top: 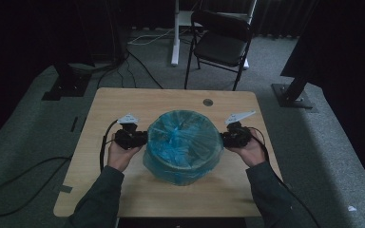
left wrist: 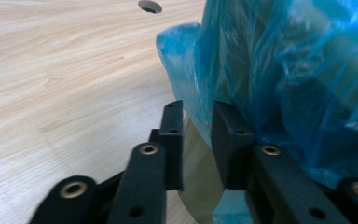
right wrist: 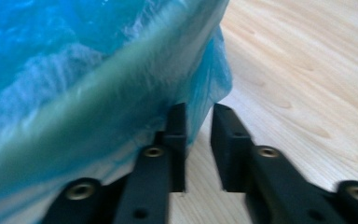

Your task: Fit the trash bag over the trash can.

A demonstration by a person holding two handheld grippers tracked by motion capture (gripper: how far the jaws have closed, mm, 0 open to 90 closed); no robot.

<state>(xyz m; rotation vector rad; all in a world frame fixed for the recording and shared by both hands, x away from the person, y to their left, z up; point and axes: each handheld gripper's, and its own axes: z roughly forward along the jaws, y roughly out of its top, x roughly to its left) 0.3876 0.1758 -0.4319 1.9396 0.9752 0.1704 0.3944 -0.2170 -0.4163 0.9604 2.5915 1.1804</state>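
Note:
A round bin covered by a crinkled blue plastic bag (top: 183, 145) stands in the middle of the wooden table (top: 123, 102). My left gripper (top: 140, 138) is against the bin's left side and my right gripper (top: 224, 138) against its right side, each held in a hand. In the left gripper view the bag (left wrist: 289, 70) hangs down at the jaw tips of the left gripper (left wrist: 198, 122), whose jaws stand a narrow gap apart. In the right gripper view a fold of the bag (right wrist: 98, 84) reaches the tips of the right gripper (right wrist: 199, 122), also slightly apart, with bare table showing through the gap.
A round cable hole (top: 207, 102) sits near the table's far edge. A black folding chair (top: 221, 40) and a white stand (top: 175, 33) are on the carpet beyond. Cables (top: 24, 183) trail over the floor at the left.

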